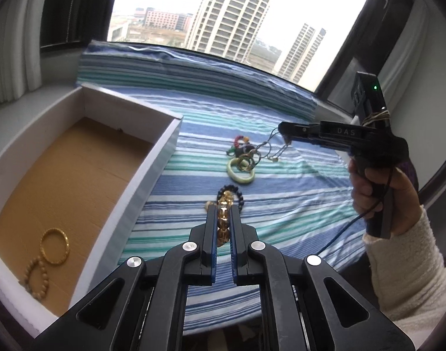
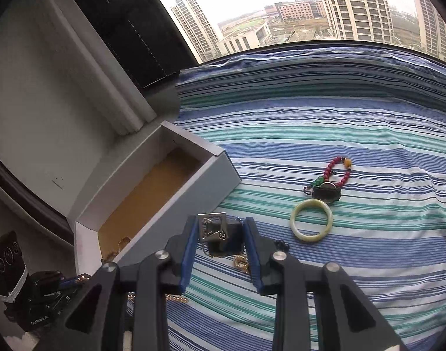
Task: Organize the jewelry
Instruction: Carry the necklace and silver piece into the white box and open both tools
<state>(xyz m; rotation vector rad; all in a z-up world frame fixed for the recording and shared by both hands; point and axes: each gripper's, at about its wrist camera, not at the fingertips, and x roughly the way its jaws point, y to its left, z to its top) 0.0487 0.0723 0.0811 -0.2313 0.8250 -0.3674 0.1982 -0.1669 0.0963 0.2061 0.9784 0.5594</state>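
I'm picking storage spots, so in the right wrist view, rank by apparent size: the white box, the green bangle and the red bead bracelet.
1. White box, largest by far.
2. Green bangle.
3. Red bead bracelet, slightly smaller, though it lies farther from the camera, so that's unsure.

Big window right behind the bed, grey overcast daylight coming in, high-rise towers and a low red-brick building outside. Dark frame, pale pleated curtain on the left, blue, teal and white striped bedsheet below.
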